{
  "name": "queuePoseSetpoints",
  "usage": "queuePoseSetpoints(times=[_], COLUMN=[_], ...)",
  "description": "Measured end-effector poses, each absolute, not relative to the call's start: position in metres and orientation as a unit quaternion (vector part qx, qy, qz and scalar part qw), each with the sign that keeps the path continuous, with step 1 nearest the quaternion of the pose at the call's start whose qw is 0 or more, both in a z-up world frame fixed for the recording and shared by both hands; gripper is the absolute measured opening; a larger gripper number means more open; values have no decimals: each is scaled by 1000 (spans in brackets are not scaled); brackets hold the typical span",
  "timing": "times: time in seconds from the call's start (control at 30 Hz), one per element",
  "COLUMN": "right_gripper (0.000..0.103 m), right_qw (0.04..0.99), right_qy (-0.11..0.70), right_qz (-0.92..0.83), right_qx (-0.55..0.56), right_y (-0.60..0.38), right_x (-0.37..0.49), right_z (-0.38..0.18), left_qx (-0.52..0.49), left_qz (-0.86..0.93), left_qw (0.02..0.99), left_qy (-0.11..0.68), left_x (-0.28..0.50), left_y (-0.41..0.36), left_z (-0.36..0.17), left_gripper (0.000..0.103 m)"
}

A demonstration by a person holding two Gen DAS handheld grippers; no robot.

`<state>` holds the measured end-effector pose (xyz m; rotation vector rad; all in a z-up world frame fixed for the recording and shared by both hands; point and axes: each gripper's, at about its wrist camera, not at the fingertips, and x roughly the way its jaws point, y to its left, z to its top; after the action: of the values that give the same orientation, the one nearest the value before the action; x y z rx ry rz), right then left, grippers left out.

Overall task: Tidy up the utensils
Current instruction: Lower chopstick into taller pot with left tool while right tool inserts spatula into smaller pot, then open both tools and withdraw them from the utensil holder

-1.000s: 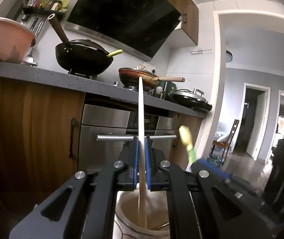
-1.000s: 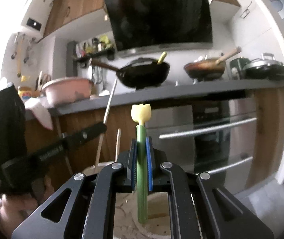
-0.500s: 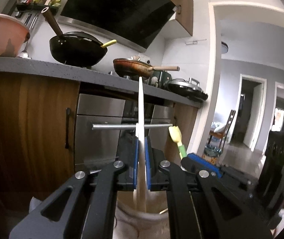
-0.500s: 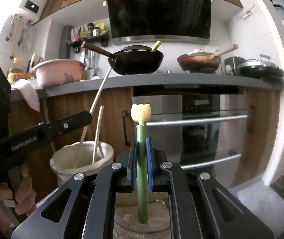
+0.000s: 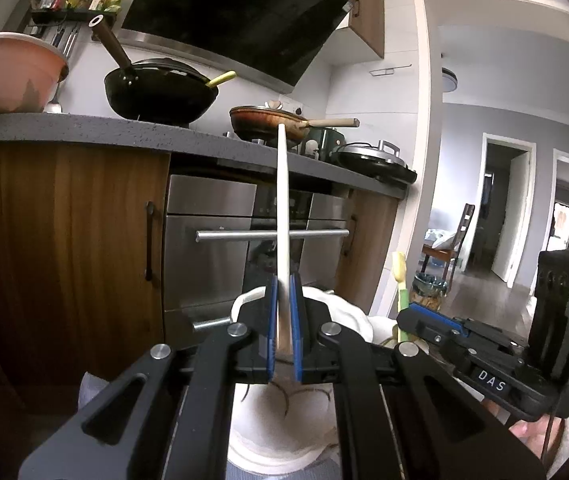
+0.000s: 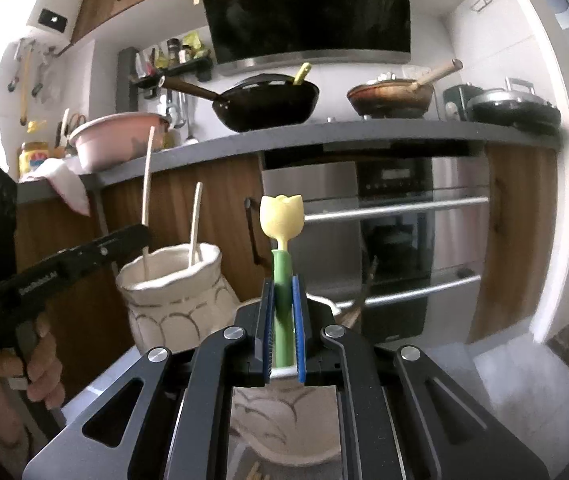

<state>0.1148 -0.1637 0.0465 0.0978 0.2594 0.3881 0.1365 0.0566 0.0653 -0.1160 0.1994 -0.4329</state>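
Observation:
My left gripper (image 5: 283,328) is shut on a thin pale wooden chopstick (image 5: 283,216) that stands upright with its lower end inside a cream ceramic holder (image 5: 284,412). My right gripper (image 6: 281,328) is shut on a green-handled utensil with a yellow tulip-shaped top (image 6: 282,240), held upright over a second cream holder (image 6: 284,420). In the right wrist view the left holder (image 6: 176,292) stands at the left with two chopsticks (image 6: 195,224) in it, and the left gripper's body (image 6: 56,272) reaches to it. The tulip utensil (image 5: 400,288) also shows in the left wrist view.
Both holders stand on a low grey surface (image 6: 96,388) in front of wooden cabinets and a steel oven (image 6: 396,240). On the dark counter above are a black wok (image 6: 268,104), a brown pan (image 6: 392,96), a pink basin (image 6: 116,140) and a lidded pot (image 6: 512,108).
Both grippers have moved down, so the chopstick and the tulip utensil sit lower in their holders. The two holders now show more fully. Both grips stayed shut.

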Motion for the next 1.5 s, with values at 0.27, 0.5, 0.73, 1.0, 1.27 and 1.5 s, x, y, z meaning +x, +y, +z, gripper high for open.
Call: queuePoseSetpoints(times=[0.27, 0.5, 0.73, 1.0, 1.27, 1.5], right_gripper=[10, 11, 31, 31, 30, 22], right_qw=[967, 966, 968, 978, 974, 963], right_qy=[145, 153, 145, 122, 147, 184], right_qz=[200, 204, 198, 160, 127, 150], right_qx=[61, 53, 50, 54, 113, 131], right_y=[-166, -166, -172, -187, -211, -212], right_x=[113, 109, 98, 84, 110, 126], right_z=[44, 43, 45, 58, 71, 70], left_qx=[-37, -29, -26, -21, -7, -8], left_qz=[-219, -221, -213, -185, -155, -163], left_qw=[969, 969, 972, 978, 985, 983], left_qy=[112, 109, 99, 93, 81, 90], left_x=[129, 124, 117, 98, 85, 87], left_y=[54, 51, 55, 64, 68, 67], left_z=[61, 62, 67, 70, 67, 64], left_gripper=[6, 7, 30, 62, 91, 92])
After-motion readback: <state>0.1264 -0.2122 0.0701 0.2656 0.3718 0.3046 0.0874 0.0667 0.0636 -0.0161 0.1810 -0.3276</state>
